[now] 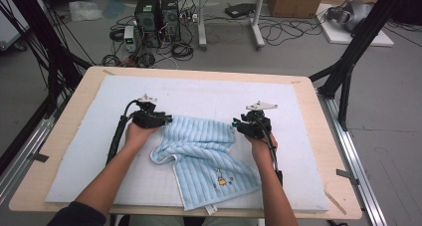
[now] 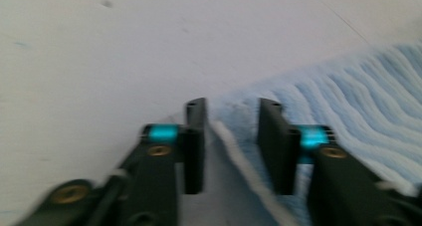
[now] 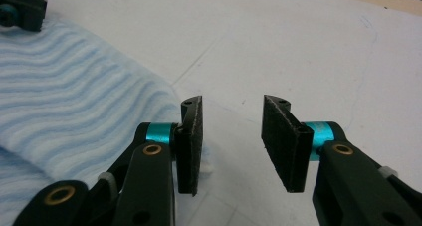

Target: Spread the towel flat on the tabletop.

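At the bottom of the high view, two forearms come in over the desk [image 1: 59, 151]. A light blue striped towel [image 1: 209, 156] lies crumpled in the lower middle of the frame on a white mat [image 1: 89, 151], with a small label at its near edge. The left tool [image 1: 168, 119] is at the towel's upper left corner. In the left gripper view its jaws stand apart, the towel's hem runs between them, and the pads do not press it. The right tool [image 1: 234, 122] is at the towel's upper right corner. Its jaws are open with bare mat between them; the towel edge lies just beside the left jaw. Farther away, computer towers [image 1: 158, 14] stand on the floor.
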The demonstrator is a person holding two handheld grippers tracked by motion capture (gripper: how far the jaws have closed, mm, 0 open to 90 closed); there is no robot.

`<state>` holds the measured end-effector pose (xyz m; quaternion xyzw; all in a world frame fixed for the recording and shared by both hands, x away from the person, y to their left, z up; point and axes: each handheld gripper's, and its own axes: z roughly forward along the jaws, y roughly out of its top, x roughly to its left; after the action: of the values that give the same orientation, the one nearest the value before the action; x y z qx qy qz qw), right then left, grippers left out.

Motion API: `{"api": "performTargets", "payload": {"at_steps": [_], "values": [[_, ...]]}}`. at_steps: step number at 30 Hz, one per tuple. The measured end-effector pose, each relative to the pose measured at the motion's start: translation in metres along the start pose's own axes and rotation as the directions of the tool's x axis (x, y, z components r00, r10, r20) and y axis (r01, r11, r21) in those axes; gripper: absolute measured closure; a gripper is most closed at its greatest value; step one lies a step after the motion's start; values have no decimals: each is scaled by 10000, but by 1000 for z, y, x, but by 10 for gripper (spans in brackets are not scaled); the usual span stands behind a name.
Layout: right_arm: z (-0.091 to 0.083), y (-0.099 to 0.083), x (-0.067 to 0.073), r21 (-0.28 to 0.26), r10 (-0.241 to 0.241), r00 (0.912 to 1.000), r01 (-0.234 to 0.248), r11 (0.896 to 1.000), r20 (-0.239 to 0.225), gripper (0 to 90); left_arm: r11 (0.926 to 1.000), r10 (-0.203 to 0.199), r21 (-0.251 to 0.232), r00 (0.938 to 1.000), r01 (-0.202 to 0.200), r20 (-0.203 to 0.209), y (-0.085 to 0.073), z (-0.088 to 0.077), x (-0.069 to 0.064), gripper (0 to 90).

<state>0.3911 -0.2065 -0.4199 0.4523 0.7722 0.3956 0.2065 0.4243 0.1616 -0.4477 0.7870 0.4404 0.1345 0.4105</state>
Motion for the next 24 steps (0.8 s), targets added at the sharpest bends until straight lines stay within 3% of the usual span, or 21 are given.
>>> {"api": "performTargets", "payload": {"at_steps": [1, 2, 4, 8, 11, 13, 15, 19, 22, 24], "values": [[4, -1, 0, 111, -20, 10000, 19, 9999, 78, 603, 9994, 352, 29, 9994, -352, -5, 0, -1, -1, 817], [8, -2, 0, 257, -18, 9999, 15, 9997, 122, 602, 9993, 355, 73, 9994, -354, -30, 0, -1, -1, 867], [16, -4, 1, 563, -2, 10000, -1, 9984, 51, 592, 9988, 481, 96, 9983, -478, -330, 1, -4, 1, 871], [29, -7, 10, 956, -187, 9984, 239, 9951, -539, 538, 9990, 97, -429, 9960, -136, -886, 1, -16, 13, 874], [36, -5, 23, 1022, -761, 9930, 852, 9911, -906, 527, 9973, -147, -730, 9960, 83, -883, 1, -21, 18, 874], [39, -4, 31, 1001, -1244, 9869, 1348, 9858, -1032, 621, 9968, -192, -787, 9962, 125, -854, 1, -24, 19, 874], [38, -4, 36, 1075, -1420, 9820, 1557, 9819, -1249, 729, 9959, -274, -883, 9966, 206, -771, 0, -26, 20, 872], [38, 0, 34, 1442, -1071, 9787, 1332, 9805, -1753, 826, 9975, -227, -676, 9976, 182, -658, -5, -26, 21, 872], [39, 3, 38, 1423, -1736, 9740, 1943, 9706, -1459, 843, 9970, -206, -765, 9974, 152, -691, -4, -26, 20, 872], [39, 3, 40, 1385, -1933, 9734, 2098, 9679, -1230, 843, 9954, -169, -955, 9976, 105, -664, -3, -26, 19, 872]]}}
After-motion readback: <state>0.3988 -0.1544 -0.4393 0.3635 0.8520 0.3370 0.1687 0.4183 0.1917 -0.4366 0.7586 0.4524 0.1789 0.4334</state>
